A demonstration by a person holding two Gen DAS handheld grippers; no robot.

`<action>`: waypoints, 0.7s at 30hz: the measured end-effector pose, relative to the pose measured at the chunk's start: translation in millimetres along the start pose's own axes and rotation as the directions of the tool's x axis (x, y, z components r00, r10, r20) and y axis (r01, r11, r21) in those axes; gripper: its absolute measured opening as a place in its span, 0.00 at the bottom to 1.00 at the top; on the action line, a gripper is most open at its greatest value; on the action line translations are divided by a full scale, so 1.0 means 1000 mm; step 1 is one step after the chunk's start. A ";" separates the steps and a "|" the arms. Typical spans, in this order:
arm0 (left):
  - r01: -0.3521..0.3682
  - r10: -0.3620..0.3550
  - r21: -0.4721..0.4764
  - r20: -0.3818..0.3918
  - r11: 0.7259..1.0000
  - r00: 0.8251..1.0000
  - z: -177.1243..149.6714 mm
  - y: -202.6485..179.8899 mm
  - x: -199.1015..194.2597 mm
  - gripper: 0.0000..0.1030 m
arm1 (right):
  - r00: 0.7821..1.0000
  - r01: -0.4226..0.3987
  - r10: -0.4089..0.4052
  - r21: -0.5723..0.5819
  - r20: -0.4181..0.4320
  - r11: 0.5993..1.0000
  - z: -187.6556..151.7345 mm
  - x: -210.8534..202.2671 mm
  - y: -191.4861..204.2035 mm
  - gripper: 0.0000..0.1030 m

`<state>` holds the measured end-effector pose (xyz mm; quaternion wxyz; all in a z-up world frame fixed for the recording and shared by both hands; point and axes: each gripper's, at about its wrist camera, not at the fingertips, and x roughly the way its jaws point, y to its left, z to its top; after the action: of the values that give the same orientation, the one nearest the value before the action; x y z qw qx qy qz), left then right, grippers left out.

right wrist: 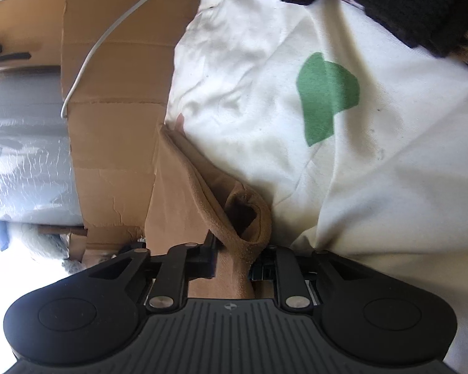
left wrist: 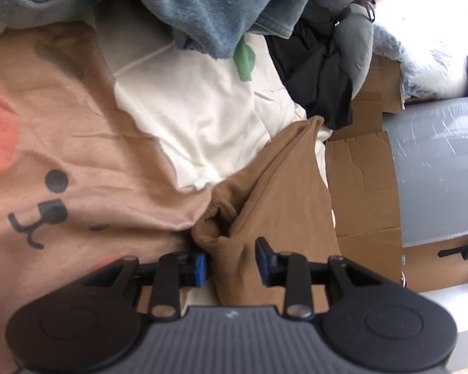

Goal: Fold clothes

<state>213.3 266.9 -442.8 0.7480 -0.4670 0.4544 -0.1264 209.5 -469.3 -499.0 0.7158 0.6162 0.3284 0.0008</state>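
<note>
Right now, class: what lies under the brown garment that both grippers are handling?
Under the brown garment you can see white fabric with a green print on one side and flattened cardboard on the other. What lies directly beneath its bunched middle is covered by the garment itself.

No readable text, number or brand. Pink fabric (left wrist: 78, 143) carries black marks, perhaps a drawn face, blurred. Small pale emblem on each gripper body, illegible.

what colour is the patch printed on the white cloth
Green patch on the white cloth, clearest in the right wrist view.
</note>
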 end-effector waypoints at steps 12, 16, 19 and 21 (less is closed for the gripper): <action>-0.048 0.051 0.055 -0.048 0.997 0.998 0.014 -0.023 -0.013 0.02 | 0.999 0.013 -0.011 -0.036 0.044 0.999 0.007 -0.023 0.025 0.02; -0.067 0.073 0.083 -0.074 0.994 0.995 0.018 -0.031 -0.020 0.02 | 0.999 0.026 -0.024 -0.035 0.047 0.999 0.003 -0.037 0.027 0.02; -0.076 0.085 0.110 -0.081 0.991 0.993 0.018 -0.040 -0.027 0.02 | 0.998 0.037 -0.035 -0.032 0.049 0.999 0.000 -0.052 0.024 0.02; -0.084 0.095 0.120 -0.089 0.989 0.991 0.017 -0.042 -0.030 0.03 | 0.998 0.046 -0.044 -0.039 0.048 0.998 -0.002 -0.062 0.021 0.02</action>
<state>219.9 273.3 -389.1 0.7565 -0.3952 0.5016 -0.1410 168.8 -487.8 -451.4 0.7354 0.5942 0.3251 -0.0232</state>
